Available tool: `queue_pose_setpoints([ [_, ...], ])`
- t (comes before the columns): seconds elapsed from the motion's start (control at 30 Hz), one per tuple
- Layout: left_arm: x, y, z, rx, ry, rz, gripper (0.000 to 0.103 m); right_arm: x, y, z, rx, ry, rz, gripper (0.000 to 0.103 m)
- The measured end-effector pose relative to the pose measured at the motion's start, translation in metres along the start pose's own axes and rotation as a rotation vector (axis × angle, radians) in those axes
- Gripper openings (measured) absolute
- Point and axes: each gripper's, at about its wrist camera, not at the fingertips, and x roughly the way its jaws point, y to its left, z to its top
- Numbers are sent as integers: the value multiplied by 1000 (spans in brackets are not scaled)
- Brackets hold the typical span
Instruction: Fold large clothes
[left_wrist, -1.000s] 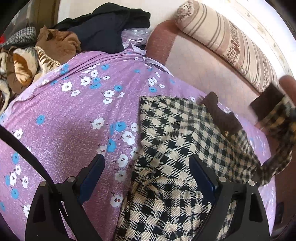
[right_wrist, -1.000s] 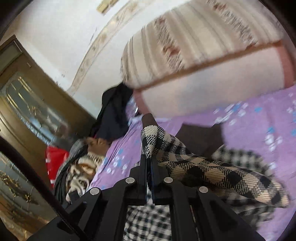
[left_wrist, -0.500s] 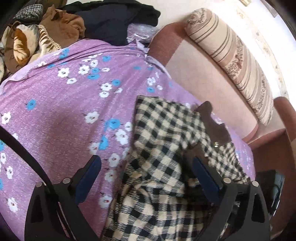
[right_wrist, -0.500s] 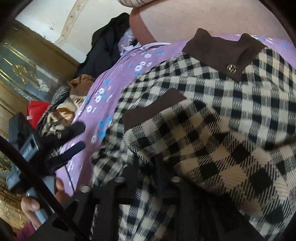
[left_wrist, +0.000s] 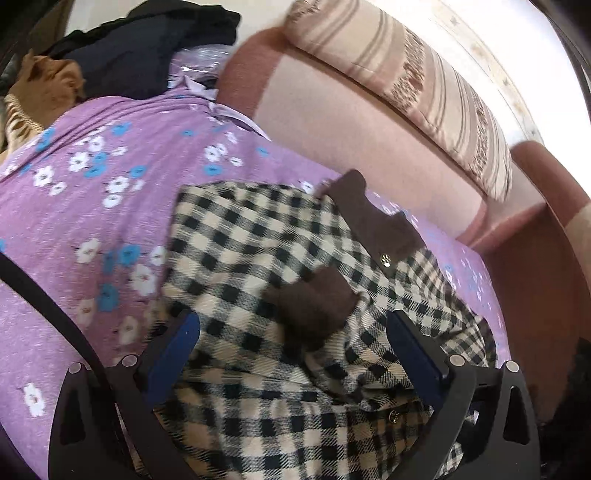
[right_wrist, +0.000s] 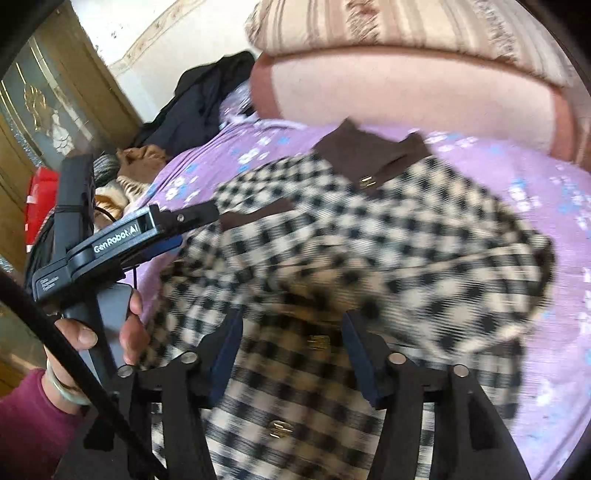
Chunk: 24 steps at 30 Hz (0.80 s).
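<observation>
Black-and-cream checked woollen coat (left_wrist: 258, 258) with brown collar (left_wrist: 373, 218) spread on the purple flowered sheet (left_wrist: 74, 221), collar toward the pink sofa back (left_wrist: 351, 122). Left gripper (left_wrist: 295, 343) — jaws wide, clear of cloth. Right gripper (right_wrist: 291, 350) — just opening, coat released.

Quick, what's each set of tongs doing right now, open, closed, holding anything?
Left tongs: open wide above the checked coat, holding nothing.
Right tongs: open, just been opening; the coat lies below, not gripped.

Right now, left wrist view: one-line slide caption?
Open left gripper over a black-and-cream checked coat with brown collar, sleeve folded across, on a purple floral sheet.
</observation>
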Motion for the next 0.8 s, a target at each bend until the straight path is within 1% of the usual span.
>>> queue_pose_setpoints([
  [0.07,6,-4,-3,13,9,12,100,-4,-11,-1,27,-3,7,61],
  [0.2,16,-8,-7,44,5,71,100,4,-25,-3,83,17,29,61],
  [0.37,20,-10,-9,71,1,99,100,15,-22,-7,59,53,12,61],
  [0.53,23,-14,-11,97,1,118,100,19,-22,-11,56,67,-2,61],
  [0.57,24,-15,-11,102,0,119,98,19,-23,-12,58,69,-3,61],
  [0.63,24,-19,-12,124,-10,110,65,19,-24,-12,58,69,-8,61],
  [0.67,27,-22,-11,147,10,110,36,17,-24,-13,54,69,-12,61],
  [0.7,29,-25,-11,165,21,110,18,15,-25,-14,52,68,-16,61],
  [0.73,29,-27,-11,180,19,108,16,13,-27,-14,50,68,-20,62],
  [0.8,22,-28,-12,180,-21,103,10,9,-31,-15,58,66,-24,63],
])
